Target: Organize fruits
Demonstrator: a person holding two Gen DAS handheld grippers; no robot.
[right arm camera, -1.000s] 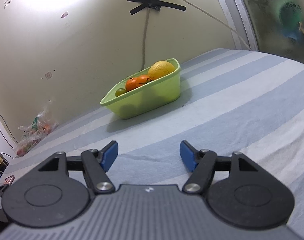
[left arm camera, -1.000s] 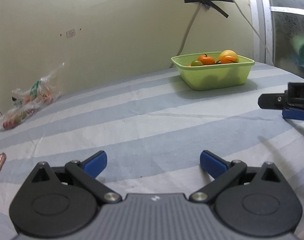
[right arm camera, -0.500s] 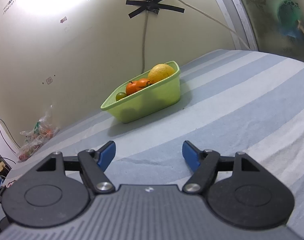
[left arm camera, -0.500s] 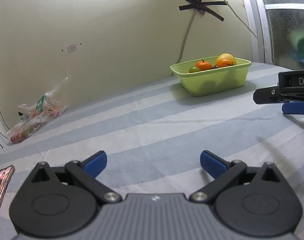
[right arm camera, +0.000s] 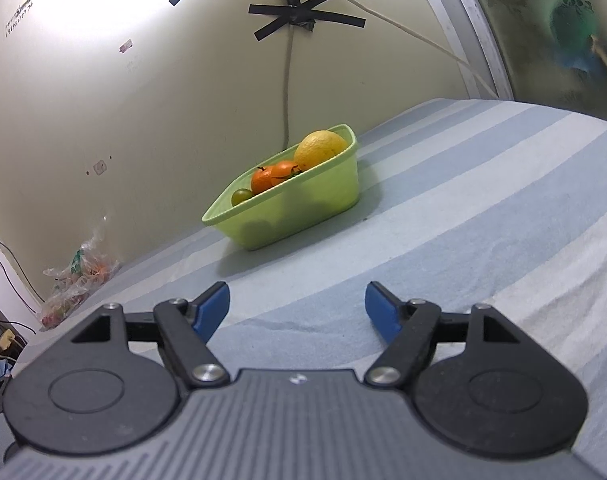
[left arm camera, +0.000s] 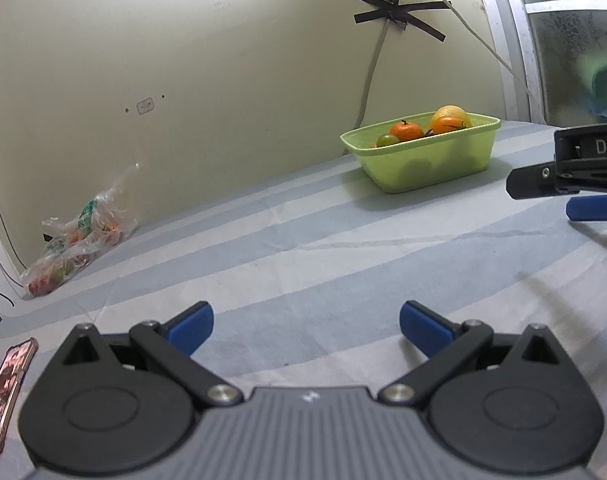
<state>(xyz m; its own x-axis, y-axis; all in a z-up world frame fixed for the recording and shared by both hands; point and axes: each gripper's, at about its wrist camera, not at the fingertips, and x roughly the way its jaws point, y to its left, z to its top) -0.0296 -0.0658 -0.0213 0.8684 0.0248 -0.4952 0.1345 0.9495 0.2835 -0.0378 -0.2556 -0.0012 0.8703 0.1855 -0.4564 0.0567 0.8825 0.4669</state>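
right wrist view: right gripper [right arm camera: 297,306] and left gripper [left arm camera: 306,322] both agape, empty; green tub [right arm camera: 303,216] of fruit at 12 o'clock, bagged fruit [left arm camera: 77,240] at 10 looks next to fetch.

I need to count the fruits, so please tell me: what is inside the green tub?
In the tub: a yellow citrus, two oranges and a small green fruit. The wall hides whatever lies lower.

white letters "DA", right gripper [left arm camera: 579,168]
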